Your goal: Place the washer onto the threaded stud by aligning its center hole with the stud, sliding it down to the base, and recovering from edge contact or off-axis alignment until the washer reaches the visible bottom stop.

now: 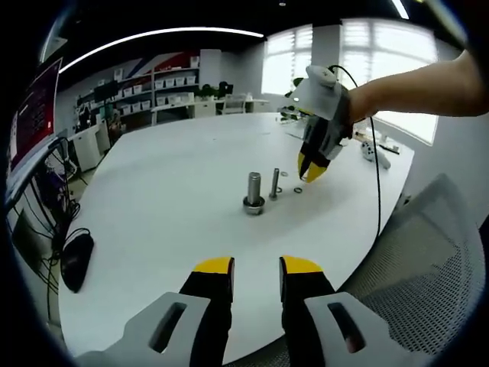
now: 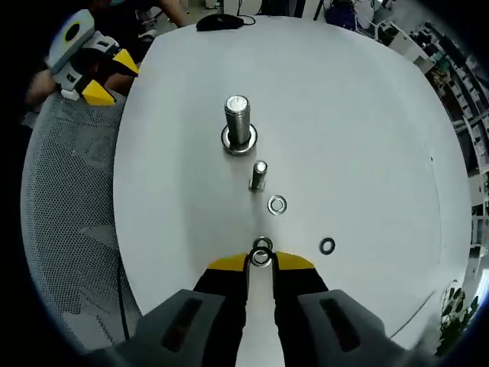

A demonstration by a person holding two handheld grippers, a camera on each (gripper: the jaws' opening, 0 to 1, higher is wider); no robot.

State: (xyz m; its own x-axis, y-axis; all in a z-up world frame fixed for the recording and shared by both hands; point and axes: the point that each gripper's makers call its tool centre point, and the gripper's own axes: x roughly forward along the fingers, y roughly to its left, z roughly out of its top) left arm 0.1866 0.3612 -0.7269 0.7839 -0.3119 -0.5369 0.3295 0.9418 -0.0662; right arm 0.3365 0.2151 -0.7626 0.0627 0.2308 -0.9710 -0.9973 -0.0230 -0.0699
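Right gripper (image 2: 260, 261): yellow-tipped jaws drawn nearly together, pinching a small washer (image 2: 261, 255) by its edge at the tips, low over the white table (image 2: 367, 115). Just beyond the tips, 1 loose washer (image 2: 277, 204) flat on the table; another loose washer (image 2: 327, 245) off to the right in the right gripper view, apart from the jaws. Further out, in line with the jaws, a thin threaded stud (image 2: 258, 175) standing upright, bare along its shaft. Beyond it, a thick bolt (image 2: 238, 119) also upright, with a wide ring at its base. At the far edge of the table, a dark computer mouse (image 2: 219, 22). A grey mesh chair back (image 2: 69, 229) along the left of that view.

Left gripper (image 1: 256, 267): jaws spread with a clear gap, nothing between them, held near the table edge (image 1: 153, 229) and well apart from both studs. From the left gripper view, right gripper (image 1: 312, 170) seen pointing down beside the thin stud (image 1: 274, 183), a person's forearm (image 1: 420, 88) behind it; thick bolt (image 1: 254, 193) just left of the thin one. Shelves (image 1: 153, 88) and bright windows (image 1: 367, 53) in the background.
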